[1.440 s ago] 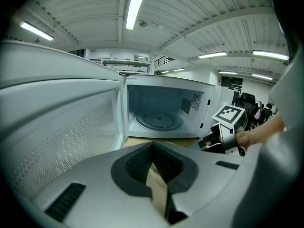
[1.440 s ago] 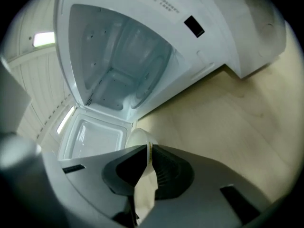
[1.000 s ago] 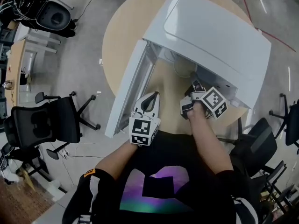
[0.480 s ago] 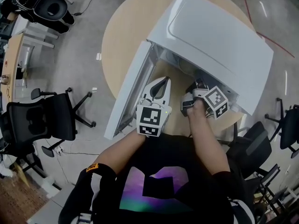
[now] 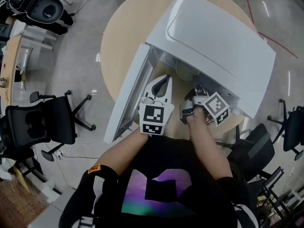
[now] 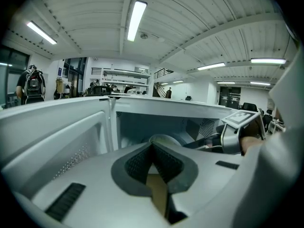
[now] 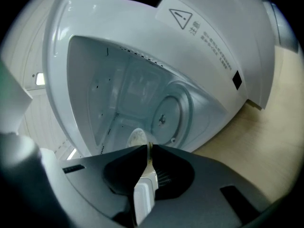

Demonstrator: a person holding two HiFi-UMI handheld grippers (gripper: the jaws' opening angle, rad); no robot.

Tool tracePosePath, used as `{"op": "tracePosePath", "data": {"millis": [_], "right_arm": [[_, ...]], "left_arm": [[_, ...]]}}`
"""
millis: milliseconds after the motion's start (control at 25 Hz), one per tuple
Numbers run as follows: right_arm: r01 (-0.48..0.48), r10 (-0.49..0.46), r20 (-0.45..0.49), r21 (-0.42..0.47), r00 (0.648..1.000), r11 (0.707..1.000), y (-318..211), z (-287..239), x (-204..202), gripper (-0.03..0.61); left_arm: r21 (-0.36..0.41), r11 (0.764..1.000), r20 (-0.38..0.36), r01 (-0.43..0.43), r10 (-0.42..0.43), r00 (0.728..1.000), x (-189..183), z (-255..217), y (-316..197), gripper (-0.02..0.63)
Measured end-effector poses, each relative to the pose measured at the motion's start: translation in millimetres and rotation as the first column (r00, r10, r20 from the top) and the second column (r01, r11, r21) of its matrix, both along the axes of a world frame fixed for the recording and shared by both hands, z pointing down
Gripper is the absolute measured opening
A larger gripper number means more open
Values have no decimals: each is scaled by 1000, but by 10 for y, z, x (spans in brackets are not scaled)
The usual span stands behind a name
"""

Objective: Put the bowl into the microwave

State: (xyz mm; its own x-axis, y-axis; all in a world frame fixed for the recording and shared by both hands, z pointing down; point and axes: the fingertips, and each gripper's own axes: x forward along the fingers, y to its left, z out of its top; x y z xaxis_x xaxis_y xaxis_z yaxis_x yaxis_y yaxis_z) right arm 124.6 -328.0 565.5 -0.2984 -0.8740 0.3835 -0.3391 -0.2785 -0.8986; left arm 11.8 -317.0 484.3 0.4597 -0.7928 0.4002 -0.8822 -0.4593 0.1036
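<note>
On the round wooden counter (image 5: 128,37) in the head view stands a white microwave (image 5: 218,37), its door (image 5: 128,99) swung open to the person's left. The left gripper (image 5: 165,80) points at the open front beside the door. The right gripper (image 5: 196,89) reaches into the opening, where the pale bowl (image 5: 184,70) shows just under the edge of the microwave's top. Office chairs (image 5: 42,127) stand on the floor around the counter.

From the left gripper view, the left gripper (image 6: 153,145) has its jaws clenched tip to tip with nothing between them. Past the tips the bowl (image 6: 164,139) sits inside the cavity of the microwave (image 6: 156,106), with the right gripper (image 6: 199,142) coming in from the right and the door (image 6: 52,127) at the left.

From the right gripper view, the right gripper (image 7: 147,148) has its jaws pinched on the thin rim of the bowl (image 7: 137,137), which is within the cavity of the microwave (image 7: 156,37), in front of the round plate (image 7: 168,115). Whether the bowl rests on the cavity floor cannot be told. The counter (image 7: 266,141) shows at the right.
</note>
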Motion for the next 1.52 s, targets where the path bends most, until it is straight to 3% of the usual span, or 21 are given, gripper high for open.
{"op": "tracePosePath", "data": {"millis": [280,1520], "right_arm": [[12,-12,8,-7,1000,1000,47,-13,-15,46],[-203,203,28,12,979,979,-348,157,335,48]], "left_arm": [[-14,1000,11,14,-14,1000,-8,70,-67,46],[-51,997,63,-60,63,996,206,253,-373,46]]}}
